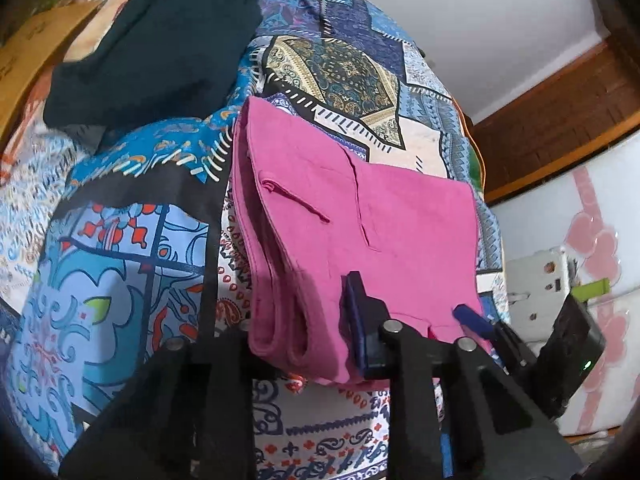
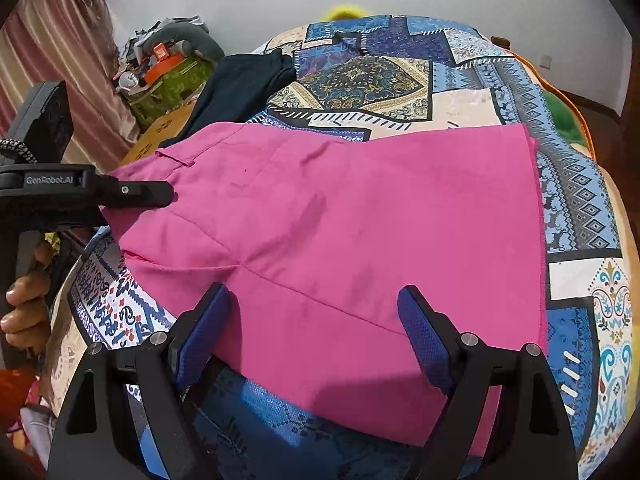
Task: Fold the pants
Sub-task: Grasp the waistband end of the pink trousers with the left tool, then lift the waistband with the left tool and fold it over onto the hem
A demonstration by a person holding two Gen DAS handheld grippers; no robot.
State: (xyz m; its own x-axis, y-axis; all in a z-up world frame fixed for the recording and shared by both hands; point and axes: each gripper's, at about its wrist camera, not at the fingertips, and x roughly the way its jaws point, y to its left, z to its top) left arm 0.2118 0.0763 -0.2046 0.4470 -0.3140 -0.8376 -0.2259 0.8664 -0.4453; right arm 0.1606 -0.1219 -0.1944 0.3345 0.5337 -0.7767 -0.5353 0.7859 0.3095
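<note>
Bedroom, white walls; bedspread (image 2: 400,92), patchwork print in blue, cream and black, serves as my work surface. Item one: pink pants (image 2: 340,220), folded in layers, lying flat on the bedspread. Item two: dark garment (image 1: 152,40), folded, beyond the pants, near the far edge. My left gripper (image 1: 416,316): jaws pinched on the pants' near edge, at the waistband end. My right gripper (image 2: 316,336): jaws wide apart, straddling the pants' nearer edge, pads (image 2: 424,340) clear of cloth.

Home bedroom: patterned bedspread (image 2: 460,92), curtain (image 2: 68,60), cluttered boxes (image 2: 168,92).
</note>
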